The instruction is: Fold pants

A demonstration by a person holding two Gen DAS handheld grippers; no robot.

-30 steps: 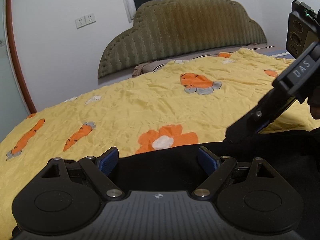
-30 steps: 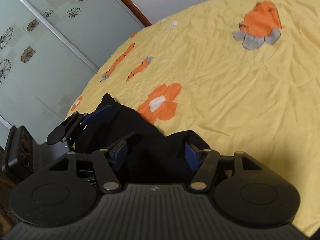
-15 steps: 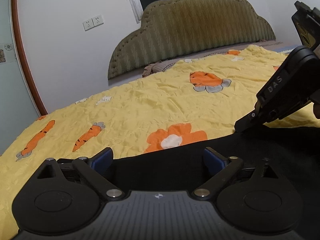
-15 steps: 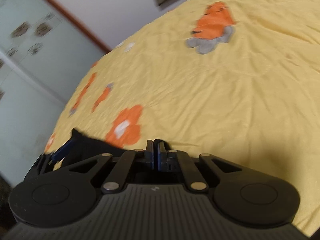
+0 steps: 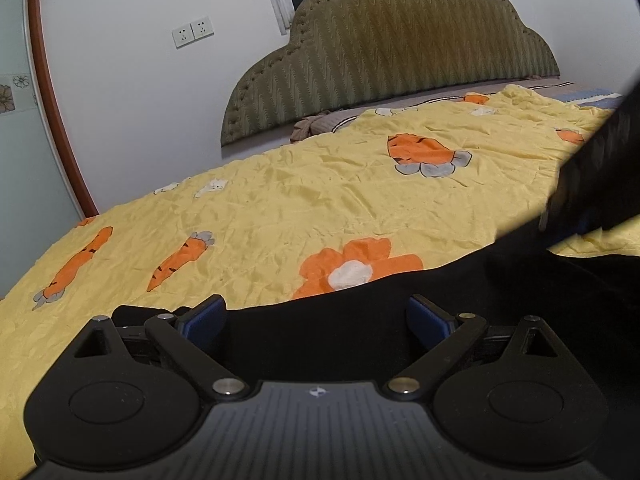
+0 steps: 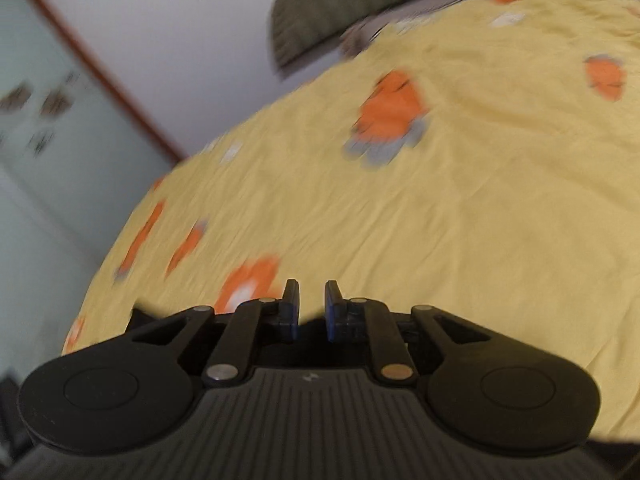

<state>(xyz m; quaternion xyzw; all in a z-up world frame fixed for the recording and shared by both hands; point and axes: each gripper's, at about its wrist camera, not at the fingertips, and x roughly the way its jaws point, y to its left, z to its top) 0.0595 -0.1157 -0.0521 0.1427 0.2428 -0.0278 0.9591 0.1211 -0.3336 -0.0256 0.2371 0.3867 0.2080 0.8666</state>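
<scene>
text: none readable | left gripper body: a small pale emblem, no letters | right gripper body: the same mark, blurred | wall sockets: unlabelled

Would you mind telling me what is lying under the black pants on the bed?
The black pants lie on a yellow quilt printed with carrots and flowers. One orange flower is partly covered by their edge. What the quilt looks like beneath the rest of the pants is hidden.

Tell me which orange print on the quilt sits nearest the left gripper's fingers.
The orange flower with the white centre, just past the black pants edge ahead of the left gripper. The carrots lie further left; the grey-leafed print further back.
</scene>
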